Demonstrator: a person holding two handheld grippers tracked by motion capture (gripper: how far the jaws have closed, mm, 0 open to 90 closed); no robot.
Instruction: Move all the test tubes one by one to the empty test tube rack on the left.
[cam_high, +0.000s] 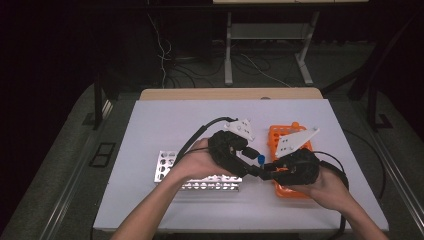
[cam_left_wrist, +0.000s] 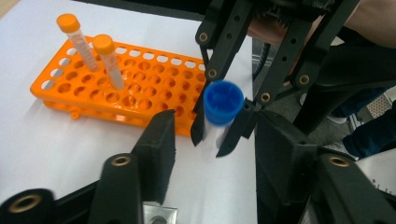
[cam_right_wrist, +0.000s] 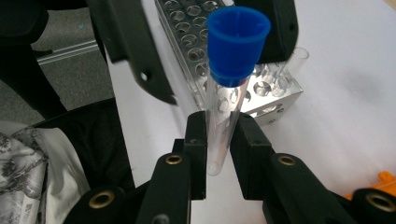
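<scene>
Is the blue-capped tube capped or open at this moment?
Capped. The blue cap sits on the top of the clear tube, which the right gripper holds by its lower part.

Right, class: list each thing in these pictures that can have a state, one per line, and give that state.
Blue-capped tube: capped, upright, clamped low down in the right gripper.
Left gripper: jaws apart either side of the blue cap, not pressing it.
Orange rack: holds two orange-capped tubes, other holes bare.
Metal rack: one uncapped glass tube standing in it.
</scene>
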